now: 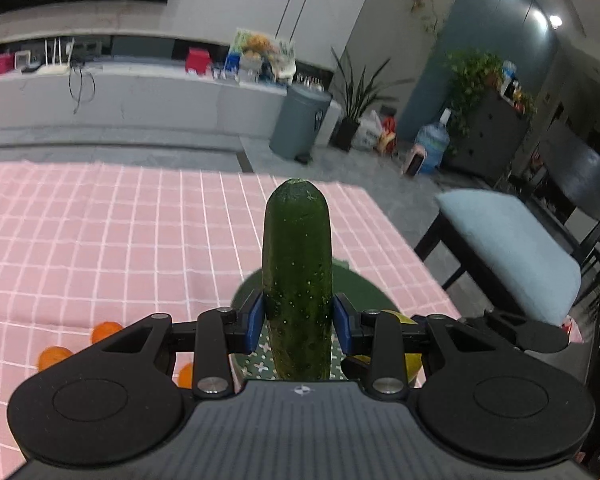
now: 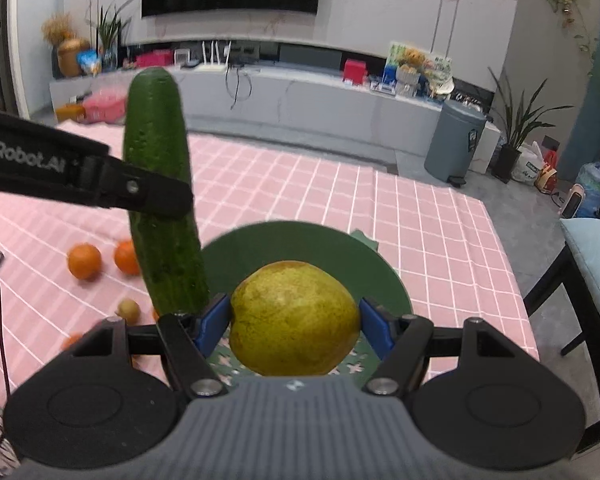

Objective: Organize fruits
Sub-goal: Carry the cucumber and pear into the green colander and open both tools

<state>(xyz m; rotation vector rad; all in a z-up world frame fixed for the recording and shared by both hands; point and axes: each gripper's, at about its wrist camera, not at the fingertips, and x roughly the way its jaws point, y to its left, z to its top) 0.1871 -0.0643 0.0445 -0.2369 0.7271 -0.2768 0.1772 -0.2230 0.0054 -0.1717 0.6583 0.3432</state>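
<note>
Cucumber and pear both lifted over the green plate

The cucumber [image 1: 297, 276] stands upright, pinched low between the left claw [image 1: 298, 320]; the pear [image 2: 296, 318] fills the wider-set right claw [image 2: 296, 324]. Both hang above the plate [image 2: 300, 240] on the pink checked table [image 2: 420, 232], oranges [image 2: 84, 260] lying nearby. Gripped near its end, the cucumber could pivot or slip, and it stands close enough to knock the pear.

I count 1 cucumber [image 2: 162, 208], 1 pear [image 2: 296, 318], 1 green plate [image 2: 300, 240]. Oranges [image 2: 84, 261] on the bench: approx 4. 1 small brownish fruit [image 2: 129, 309].
</note>
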